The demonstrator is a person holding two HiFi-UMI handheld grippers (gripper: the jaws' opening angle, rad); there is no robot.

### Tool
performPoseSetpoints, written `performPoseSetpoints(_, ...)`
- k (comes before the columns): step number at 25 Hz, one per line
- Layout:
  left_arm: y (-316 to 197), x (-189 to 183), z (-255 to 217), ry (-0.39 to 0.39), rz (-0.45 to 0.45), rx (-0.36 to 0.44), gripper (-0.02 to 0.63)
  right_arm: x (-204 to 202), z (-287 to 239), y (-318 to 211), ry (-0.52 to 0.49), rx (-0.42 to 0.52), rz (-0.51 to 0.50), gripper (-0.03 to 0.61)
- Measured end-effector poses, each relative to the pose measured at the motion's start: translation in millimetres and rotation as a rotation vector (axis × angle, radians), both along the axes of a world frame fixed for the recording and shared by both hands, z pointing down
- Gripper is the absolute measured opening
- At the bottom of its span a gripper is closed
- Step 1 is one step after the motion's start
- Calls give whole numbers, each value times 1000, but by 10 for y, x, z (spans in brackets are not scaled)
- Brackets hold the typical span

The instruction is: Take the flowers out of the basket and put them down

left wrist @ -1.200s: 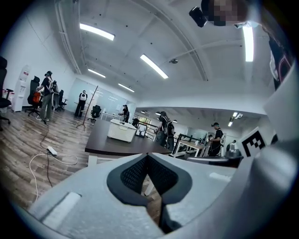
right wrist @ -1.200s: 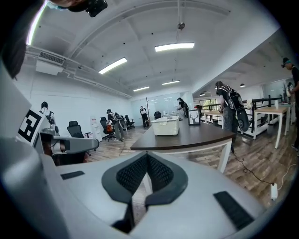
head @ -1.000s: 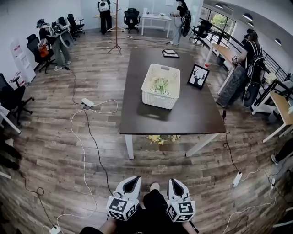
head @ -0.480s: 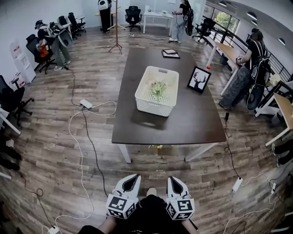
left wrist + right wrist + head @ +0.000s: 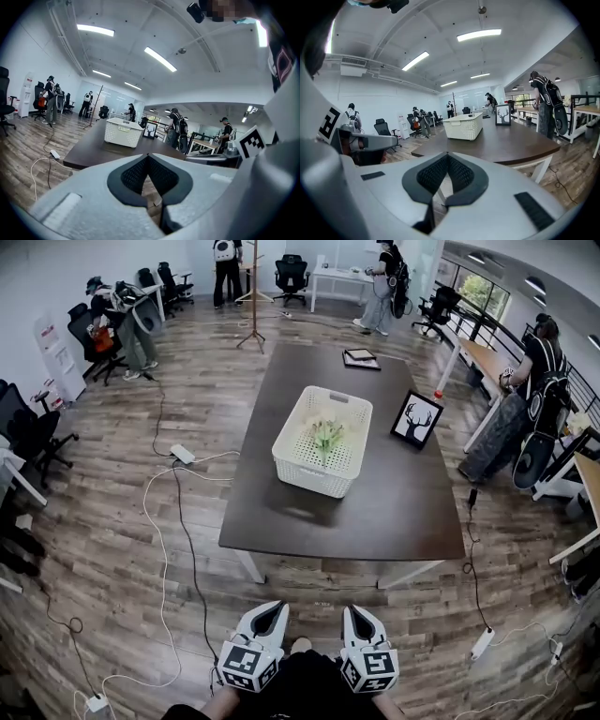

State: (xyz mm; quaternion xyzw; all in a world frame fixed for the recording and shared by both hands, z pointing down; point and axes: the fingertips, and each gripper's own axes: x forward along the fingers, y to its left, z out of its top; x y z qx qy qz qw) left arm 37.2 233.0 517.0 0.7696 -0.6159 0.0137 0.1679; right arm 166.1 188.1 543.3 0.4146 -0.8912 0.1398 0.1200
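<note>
Standing back from the dark desk [image 5: 375, 512] here, not up against it. Left gripper [image 5: 271, 609] and right gripper [image 5: 354, 612] both low at the bottom edge of the head view, side by side, pointing toward the desk. Fingers [image 5: 133, 176] on the left pressed together at the tips, nothing between them. Same deal on the right, fingers [image 5: 461, 174] closed tip to tip and empty.

White lattice basket [image 5: 314, 474] sitting around the middle of the desk, well apart from both grippers. Flowers [image 5: 326, 434] inside it, pale blooms on green stems, lying roughly in the middle of the basket. Framed deer picture [image 5: 416, 419] propped upright just right of the basket, dark flat frame [image 5: 361, 358] lying at the far end of the desk. White power strip [image 5: 182, 454] down on the wood floor [image 5: 112, 549] off to the left of the desk.
</note>
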Motion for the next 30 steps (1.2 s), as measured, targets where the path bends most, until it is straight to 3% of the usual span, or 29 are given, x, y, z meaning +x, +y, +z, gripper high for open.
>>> performPoseSetpoints(15,-391,-65,-18,-13,-57,-12,9,-160,50,-446,-13,-25,-74,6)
performPoseSetpoints(30,-1212,-434,-52,-9,29,-14,9,-480,52,-1161,-19,-38,12,6)
